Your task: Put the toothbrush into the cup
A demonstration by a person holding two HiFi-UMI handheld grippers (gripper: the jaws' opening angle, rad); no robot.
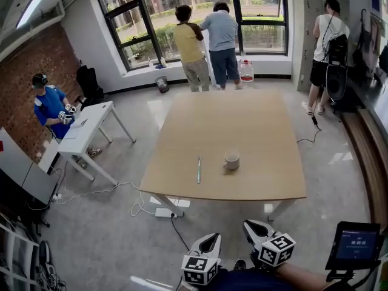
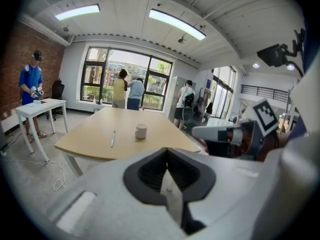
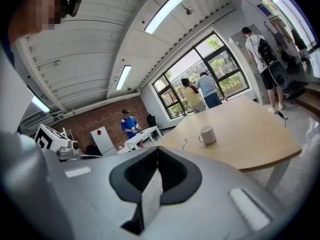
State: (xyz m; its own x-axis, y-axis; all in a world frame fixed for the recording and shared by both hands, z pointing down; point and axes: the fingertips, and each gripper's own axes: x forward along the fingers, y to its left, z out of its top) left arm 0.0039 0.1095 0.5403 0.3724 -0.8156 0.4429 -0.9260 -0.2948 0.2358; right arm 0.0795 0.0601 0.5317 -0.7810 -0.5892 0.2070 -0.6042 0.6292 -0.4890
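Head view, with both gripper views. The wooden counter (image 1: 242, 132) stands ahead of the person, its near edge well apart from both grippers, which hang over the floor short of it.

The left gripper (image 1: 214, 236) and the right gripper (image 1: 248, 224) both point toward the counter. In each gripper view the jaws stand fully together with nothing between them, so both are empty.

The white cup (image 1: 231, 160) stands upright on the near half of the counter, mouth up and handle toward the toothbrush.

The toothbrush (image 1: 198, 169) lies flat on the counter to the left of the cup, near it but not touching. Its long axis runs from the near edge toward the far edge, roughly along the line in which the jaws point.

Seen from above, the toothbrush lies almost straight ahead of the left gripper, while the right gripper lines up closer to the cup. By this reading the left gripper is better placed for the pickup, and its jaws would have to open and close across the thin handle.
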